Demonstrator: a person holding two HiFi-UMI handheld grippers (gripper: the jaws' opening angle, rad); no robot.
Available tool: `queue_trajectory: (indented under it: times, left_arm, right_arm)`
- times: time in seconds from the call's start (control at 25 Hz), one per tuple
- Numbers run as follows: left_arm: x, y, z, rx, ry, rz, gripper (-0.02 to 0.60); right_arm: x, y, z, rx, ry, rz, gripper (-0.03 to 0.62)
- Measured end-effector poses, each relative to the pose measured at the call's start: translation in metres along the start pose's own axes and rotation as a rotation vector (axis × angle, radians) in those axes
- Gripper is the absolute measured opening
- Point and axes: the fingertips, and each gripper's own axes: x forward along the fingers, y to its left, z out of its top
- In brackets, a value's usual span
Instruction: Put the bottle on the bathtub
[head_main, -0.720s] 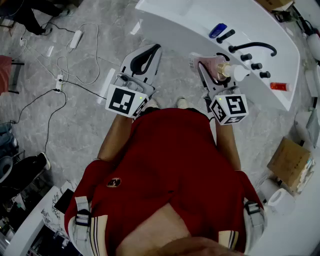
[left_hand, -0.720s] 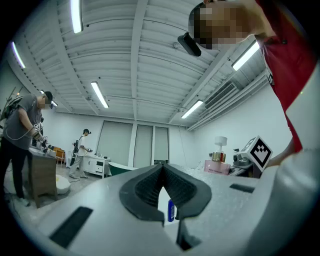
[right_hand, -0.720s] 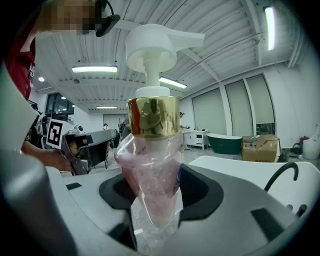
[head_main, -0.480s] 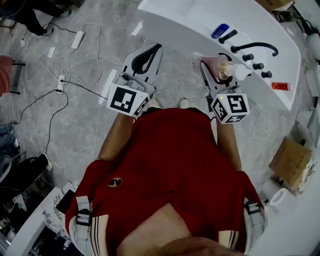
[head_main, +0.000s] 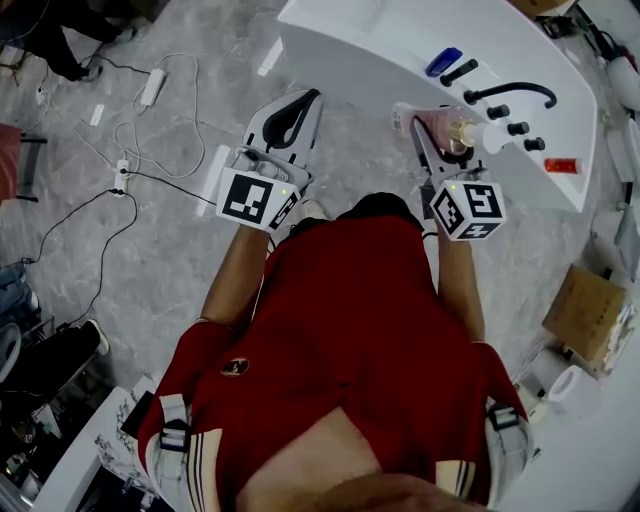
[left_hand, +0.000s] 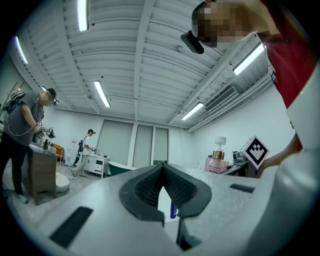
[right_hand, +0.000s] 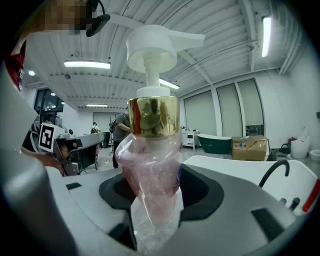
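The pink bottle (right_hand: 150, 185) has a gold collar (right_hand: 152, 116) and white pump (right_hand: 152, 47); the bathtub (head_main: 350, 45) is white.

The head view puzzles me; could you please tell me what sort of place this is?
Probably an indoor test hall staged as a bathroom: a white bathtub with a black faucet, loose cables on the grey floor, and another person working under strip lights.

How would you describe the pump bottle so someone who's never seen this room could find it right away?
Find the big white bathtub and the black faucet on its rim. Beside that faucet, the right gripper holds the bottle in its jaws: clear pink body, gold collar and white pump head, unlike the blue item and the red item lying on the rim.
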Motion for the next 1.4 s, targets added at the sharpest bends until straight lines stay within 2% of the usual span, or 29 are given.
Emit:
queue_trajectory:
  times: [0.32,0.64,1.12,1.4]
  left_arm:
    - [0.02,0.018,-0.009,-0.023,0.008,-0.015,0.008]
    - [0.057,0.055,-0.021,-0.009,0.046,0.003,0.008]
    - [0.152,0.117,-0.041,0.015,0.094,0.012,0.008]
    - [0.204,0.139,-0.058,0.019,0.128,0.025,0.008]
  right_arm:
    - [0.029,-0.011,0.003,-0.04,0.021,-0.026,0.225]
    - [0.079,-0.038,0.001,-0.071,0.019,-0.035,0.224]
    - [0.169,-0.103,-0.007,-0.083,0.058,-0.043,0.224]
    - [0.22,-0.135,-0.017,-0.1,0.099,-0.012,0.224]
